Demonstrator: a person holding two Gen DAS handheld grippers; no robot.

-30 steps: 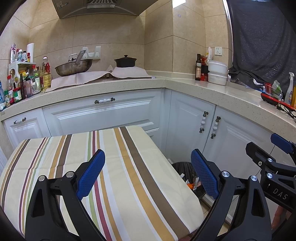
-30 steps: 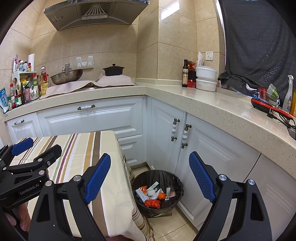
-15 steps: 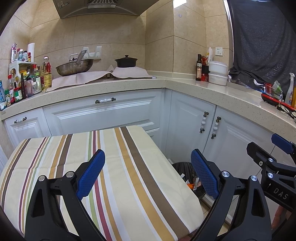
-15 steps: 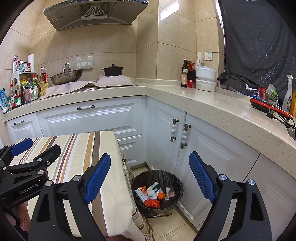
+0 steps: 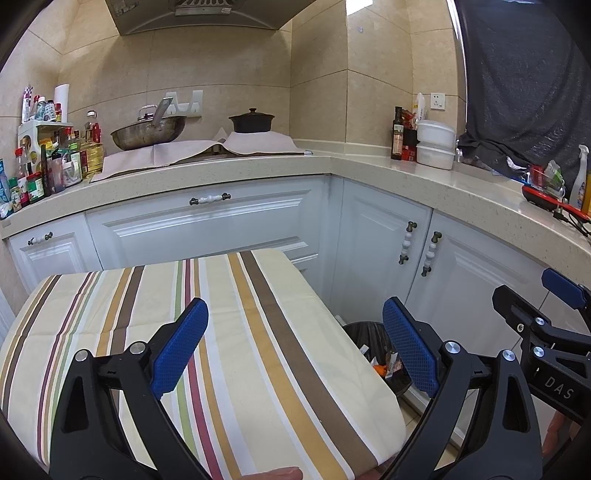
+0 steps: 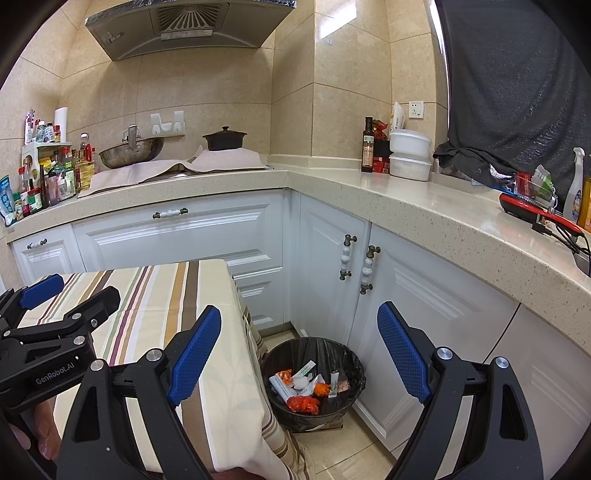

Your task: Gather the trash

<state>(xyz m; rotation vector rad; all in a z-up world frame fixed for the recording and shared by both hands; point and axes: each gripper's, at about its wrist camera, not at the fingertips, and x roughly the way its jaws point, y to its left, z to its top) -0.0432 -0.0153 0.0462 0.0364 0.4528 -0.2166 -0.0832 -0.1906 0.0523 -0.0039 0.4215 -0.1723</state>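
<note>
A: Where the two views begin, nearest the lens, what stands in front?

B: The left gripper (image 5: pixel 295 350), black-framed with blue textured pads, its fingers (image 5: pixel 179 352) spread wide with nothing between them, hangs over the table under a cream cloth with brown, ochre, green and maroon stripes (image 5: pixel 122 317). The right gripper (image 6: pixel 299 354), of the same build, has its fingers (image 6: pixel 404 354) equally far apart and bare; it points past the table's corner.

A: And the trash?

B: It lies in the round bin lined with a black plastic bag (image 6: pixel 349 360), on the floor tiles just beside the table's hanging cloth and against the white panelled cabinet doors (image 6: pixel 321 266). Inside are crumpled orange-red wrappers (image 6: pixel 303 403) and white paper packets (image 6: pixel 301 380). In the left view the bin (image 5: pixel 364 330) is half hidden behind the table edge.

A: Farther back?

B: A speckled beige stone counter (image 6: pixel 417 206) turns the corner. On it stand a steel wok (image 6: pixel 131 152), a black lidded pot (image 6: pixel 224 139) on a pale cloth, a dark glass oil bottle (image 6: pixel 367 146) and two stacked white lidded tubs (image 6: pixel 410 155). A steel range hood (image 6: pixel 192 26) hangs above.
</note>
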